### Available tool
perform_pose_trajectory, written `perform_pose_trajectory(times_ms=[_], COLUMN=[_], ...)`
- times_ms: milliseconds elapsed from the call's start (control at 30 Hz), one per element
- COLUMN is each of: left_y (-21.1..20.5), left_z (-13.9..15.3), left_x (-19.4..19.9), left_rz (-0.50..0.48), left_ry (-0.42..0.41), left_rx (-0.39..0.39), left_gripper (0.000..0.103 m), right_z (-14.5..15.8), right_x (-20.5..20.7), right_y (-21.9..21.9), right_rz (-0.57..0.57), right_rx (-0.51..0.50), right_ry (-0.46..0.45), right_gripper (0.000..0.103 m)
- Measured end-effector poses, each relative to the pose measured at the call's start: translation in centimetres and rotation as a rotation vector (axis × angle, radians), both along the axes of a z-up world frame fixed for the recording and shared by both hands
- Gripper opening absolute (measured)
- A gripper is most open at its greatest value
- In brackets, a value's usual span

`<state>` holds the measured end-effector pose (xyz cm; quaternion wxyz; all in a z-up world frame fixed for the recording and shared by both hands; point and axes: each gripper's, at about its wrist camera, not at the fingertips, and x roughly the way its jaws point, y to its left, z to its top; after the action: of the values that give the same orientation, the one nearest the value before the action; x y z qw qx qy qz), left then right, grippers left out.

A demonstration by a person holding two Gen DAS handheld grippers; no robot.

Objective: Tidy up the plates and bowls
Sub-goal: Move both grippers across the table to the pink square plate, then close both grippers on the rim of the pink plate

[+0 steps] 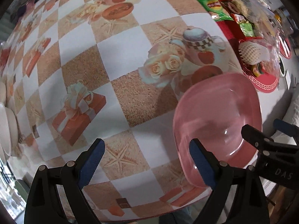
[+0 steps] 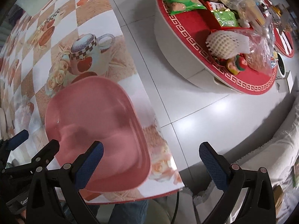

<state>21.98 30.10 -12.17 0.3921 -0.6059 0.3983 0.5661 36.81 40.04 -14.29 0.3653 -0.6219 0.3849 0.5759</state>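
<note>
A pink squarish bowl (image 1: 218, 115) sits on the patterned table near its front right corner; it also shows in the right wrist view (image 2: 97, 123). My left gripper (image 1: 147, 160) is open and empty, its right finger (image 1: 200, 163) over the bowl's near rim. My right gripper (image 2: 151, 164) is open and empty, its left finger (image 2: 89, 165) over the bowl's near edge, its right finger beyond the table edge. White bowls (image 1: 7, 128) are stacked at the table's far left.
The table's front edge (image 2: 134, 199) and right edge are close. A round low table (image 2: 196, 43) with a red mat holds snack bags and fruit on the white tiled floor. A white sofa (image 2: 280, 149) is at right.
</note>
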Motion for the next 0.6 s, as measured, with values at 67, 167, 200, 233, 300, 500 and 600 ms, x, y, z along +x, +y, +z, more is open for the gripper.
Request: perform_pose_trajectory(times_ms=[67,167,200,233,300,500,600], left_y=[0.4,0.5,0.6,0.9,1.1,2.0,2.9], left_z=[-0.6,-1.0,-1.2,-1.3,-1.6,-2.1,-2.3], left_x=[0.2,0.5,0.7,0.9,1.3,2.5,3.8], left_rz=[0.014,0.013,0.007,0.002,-0.005,-0.027,-0.065], left_ry=[0.000,0.001,-0.008,-0.016,-0.029,-0.031,-0.027], left_rx=[-0.011,-0.018,-0.018,-0.020,-0.030,-0.021,-0.011], left_gripper=[0.093,0.090,0.088,0.083,0.075,0.070,0.064], right_z=[0.0,-0.4,-0.7,-0.9,-1.2,-1.1,-0.9], right_x=[-0.4,-1.1,-1.2,-1.3,-1.4,-2.3,-2.8], right_y=[0.1,0.0,0.0,0.0,0.0,-0.4,-1.1], right_rz=[0.017,0.043,0.046,0.043,0.035,0.062,0.068], right_rx=[0.007,0.000,-0.016,-0.029,-0.044,-0.051,-0.070], right_ry=[0.008,0.000,0.014,0.027,0.046,0.070,0.105], right_gripper=[0.090,0.070,0.058,0.053,0.046,0.039,0.038])
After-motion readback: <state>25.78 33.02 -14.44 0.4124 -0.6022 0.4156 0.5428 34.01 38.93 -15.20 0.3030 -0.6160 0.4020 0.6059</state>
